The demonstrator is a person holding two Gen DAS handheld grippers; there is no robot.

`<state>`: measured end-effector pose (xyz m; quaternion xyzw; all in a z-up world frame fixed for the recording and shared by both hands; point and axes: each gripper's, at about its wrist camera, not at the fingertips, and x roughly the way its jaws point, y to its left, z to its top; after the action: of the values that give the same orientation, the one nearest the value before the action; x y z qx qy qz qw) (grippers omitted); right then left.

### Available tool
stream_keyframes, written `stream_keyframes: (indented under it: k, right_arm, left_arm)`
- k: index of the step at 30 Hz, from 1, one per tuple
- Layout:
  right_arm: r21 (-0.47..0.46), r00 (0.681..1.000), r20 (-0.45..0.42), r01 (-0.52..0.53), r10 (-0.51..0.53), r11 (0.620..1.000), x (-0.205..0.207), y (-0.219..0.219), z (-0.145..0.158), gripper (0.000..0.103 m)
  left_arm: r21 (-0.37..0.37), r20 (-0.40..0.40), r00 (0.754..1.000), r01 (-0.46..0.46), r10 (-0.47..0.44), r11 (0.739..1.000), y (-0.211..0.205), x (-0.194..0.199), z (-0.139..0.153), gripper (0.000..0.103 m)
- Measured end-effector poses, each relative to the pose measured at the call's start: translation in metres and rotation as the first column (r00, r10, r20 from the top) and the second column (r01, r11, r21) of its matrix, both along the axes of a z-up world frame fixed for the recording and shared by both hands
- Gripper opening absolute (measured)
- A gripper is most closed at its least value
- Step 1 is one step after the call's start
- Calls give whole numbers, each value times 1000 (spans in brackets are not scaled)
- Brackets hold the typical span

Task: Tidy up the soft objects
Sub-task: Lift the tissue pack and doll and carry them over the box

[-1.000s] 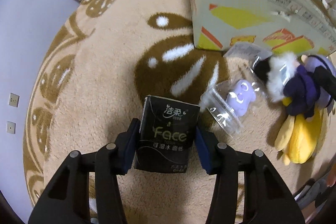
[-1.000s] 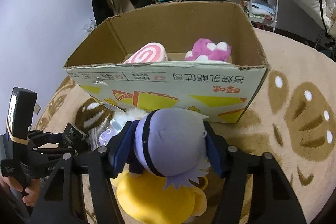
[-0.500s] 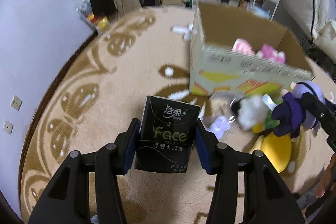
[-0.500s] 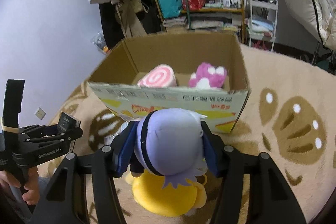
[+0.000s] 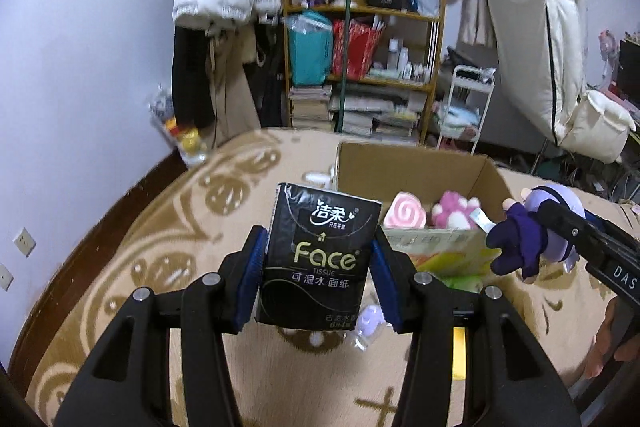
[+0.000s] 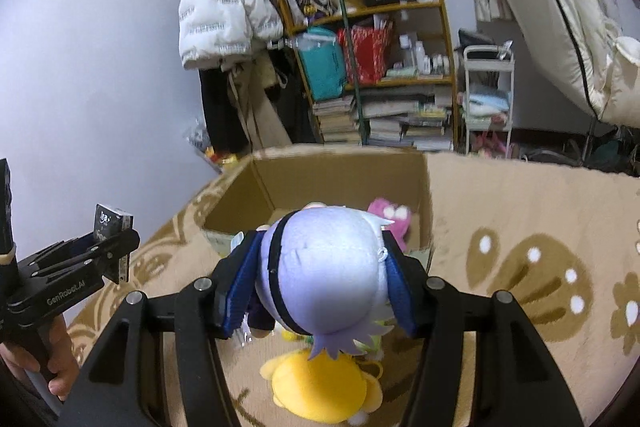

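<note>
My left gripper (image 5: 318, 267) is shut on a black "Face" tissue pack (image 5: 320, 255), held up above the rug, left of the open cardboard box (image 5: 416, 167). My right gripper (image 6: 320, 287) is shut on the lavender head of a plush doll (image 6: 324, 275), lifted just before the box's near wall (image 6: 224, 239). The doll (image 5: 536, 231) also shows at the right of the left wrist view. A pink swirl plush (image 5: 404, 213) and a magenta plush (image 5: 456, 209) lie in the box. A yellow plush (image 6: 320, 387) lies on the rug under the doll.
The beige patterned rug (image 5: 180, 239) covers the floor. A small lavender toy in clear wrap (image 5: 368, 323) lies near the box. A cluttered shelf (image 6: 372, 67), hanging coats (image 6: 224, 11) and a white cart (image 6: 488, 95) stand at the back wall.
Both grippers have risen and tilted up with their loads; the tissue pack and doll are now higher, the doll closer to the box opening. The yellow plush stays on the rug.
</note>
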<state>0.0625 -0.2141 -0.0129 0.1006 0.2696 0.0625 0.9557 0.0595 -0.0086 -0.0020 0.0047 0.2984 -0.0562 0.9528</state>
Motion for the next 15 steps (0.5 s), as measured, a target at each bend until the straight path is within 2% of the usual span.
stream_keyframes:
  k: [7,15]
  right_arm:
    - [-9,995,88,47,-46,999,-5,-9,21,62]
    - [-13,980,183,84,-80,996,-5,-15,37,62]
  left_arm:
    - [4,106,994,19,-20,1000,-9,-3,21,49]
    - [18,187,981,44,-47,999,-23,8,43,49]
